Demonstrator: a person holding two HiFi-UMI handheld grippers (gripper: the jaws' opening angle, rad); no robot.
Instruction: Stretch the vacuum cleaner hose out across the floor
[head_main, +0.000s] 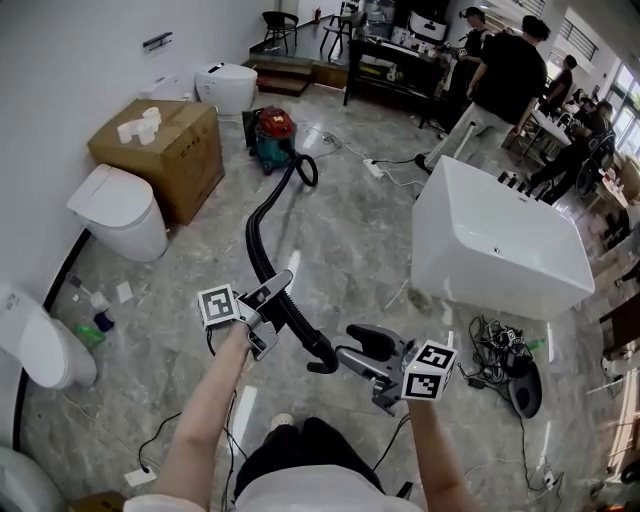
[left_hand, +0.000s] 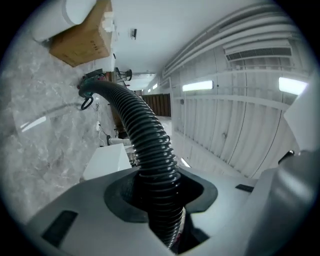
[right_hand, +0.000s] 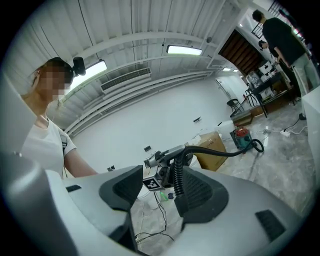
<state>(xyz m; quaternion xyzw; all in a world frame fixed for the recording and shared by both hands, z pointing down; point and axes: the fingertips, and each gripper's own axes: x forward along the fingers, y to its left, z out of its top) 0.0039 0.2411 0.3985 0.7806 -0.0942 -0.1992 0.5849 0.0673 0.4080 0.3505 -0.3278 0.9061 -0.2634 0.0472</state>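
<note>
- The black hose (head_main: 262, 232) runs from the red vacuum cleaner (head_main: 277, 134) over the floor and up to the person.
- The left gripper (head_main: 274, 306) is squeezed shut on the hose, far from the vacuum cleaner.
- The right gripper (head_main: 358, 347) is wide open and holds nothing. It sits by the hose's end, farthest from the vacuum cleaner.

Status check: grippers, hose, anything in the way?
Left gripper shut on hose. Right gripper open, hose end beside it. Hose curves back to vacuum, not straight. Tub at right, apart from hose.
</note>
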